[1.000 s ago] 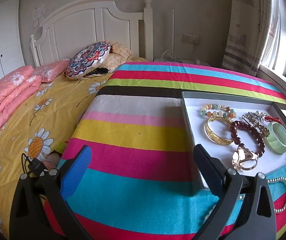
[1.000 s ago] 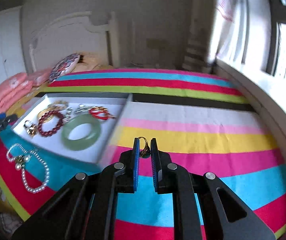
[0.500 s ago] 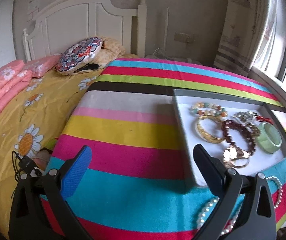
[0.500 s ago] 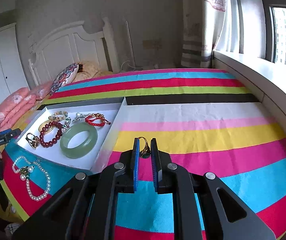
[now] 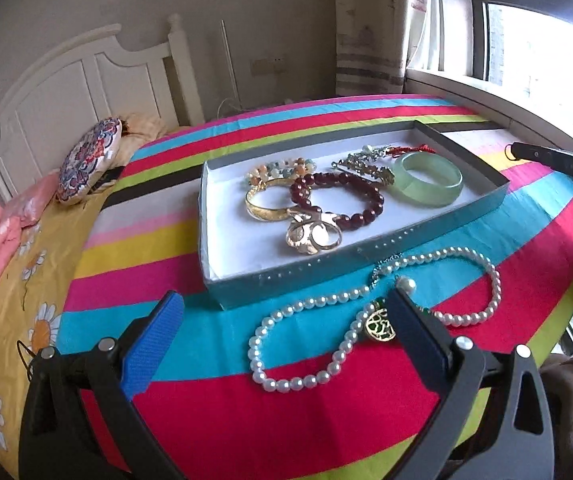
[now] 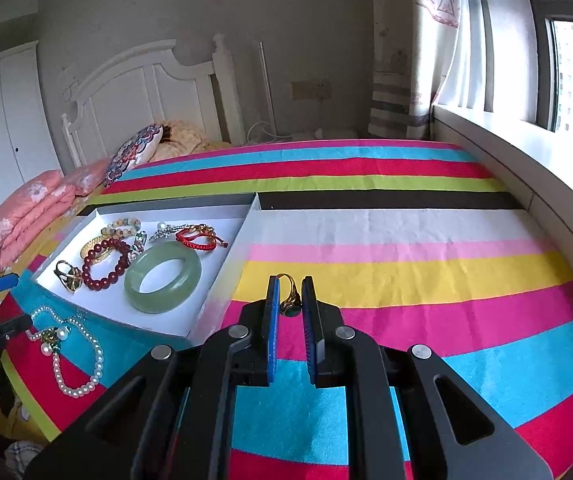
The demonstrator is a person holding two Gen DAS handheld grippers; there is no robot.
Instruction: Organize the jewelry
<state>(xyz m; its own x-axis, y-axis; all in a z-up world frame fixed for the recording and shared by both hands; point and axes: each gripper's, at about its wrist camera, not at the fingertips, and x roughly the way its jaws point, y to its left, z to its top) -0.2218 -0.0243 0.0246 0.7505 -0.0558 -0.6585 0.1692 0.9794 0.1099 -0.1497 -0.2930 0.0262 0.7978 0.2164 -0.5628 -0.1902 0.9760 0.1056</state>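
Pearl necklace [image 5: 370, 312] lies under the wide-apart left gripper [image 5: 286, 320]; right gripper [image 6: 289, 300] pinches a gold ring [image 6: 290, 300].

The necklace [image 5: 370, 312] lies on the bedspread [image 5: 214, 412] before the tray [image 5: 286, 276].

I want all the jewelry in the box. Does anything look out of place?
Yes. The pearl necklace lies on the striped bedspread just outside the box, in front of its near wall. A gold ring is also outside it, pinched between the right gripper's fingers.
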